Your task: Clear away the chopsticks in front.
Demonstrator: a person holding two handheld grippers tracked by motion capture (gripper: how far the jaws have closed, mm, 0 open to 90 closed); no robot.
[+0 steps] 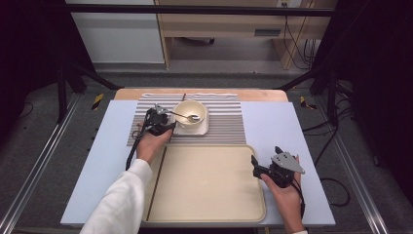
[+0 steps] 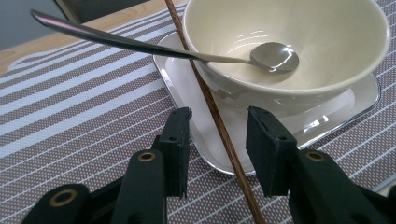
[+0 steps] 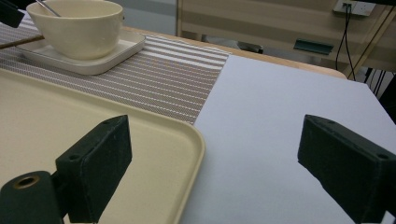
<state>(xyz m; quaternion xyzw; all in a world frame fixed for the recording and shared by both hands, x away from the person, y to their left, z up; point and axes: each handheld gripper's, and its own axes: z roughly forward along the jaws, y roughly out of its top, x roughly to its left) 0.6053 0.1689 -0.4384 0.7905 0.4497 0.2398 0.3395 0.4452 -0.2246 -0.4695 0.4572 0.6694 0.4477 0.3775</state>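
My left gripper (image 2: pixel 217 140) stood half open around the chopstick (image 2: pixel 219 126), pads seemingly not touching it, low in the frame by the plate (image 2: pixel 196 112). My right gripper (image 3: pixel 215 172) gaped wide, empty, over the tray (image 3: pixel 154 154) edge.

The left gripper (image 1: pixel 163 123) sits left of centre in the high view, borne by a hand (image 1: pixel 152 144) on a white-sleeved forearm that rises from the bottom edge. In the left gripper view its two black jaws stand partly apart, pads bare and not pressing. The right gripper (image 1: pixel 265 163) lies at lower right of the high view, held by a bare hand (image 1: pixel 286 194); its jaws gape wide.
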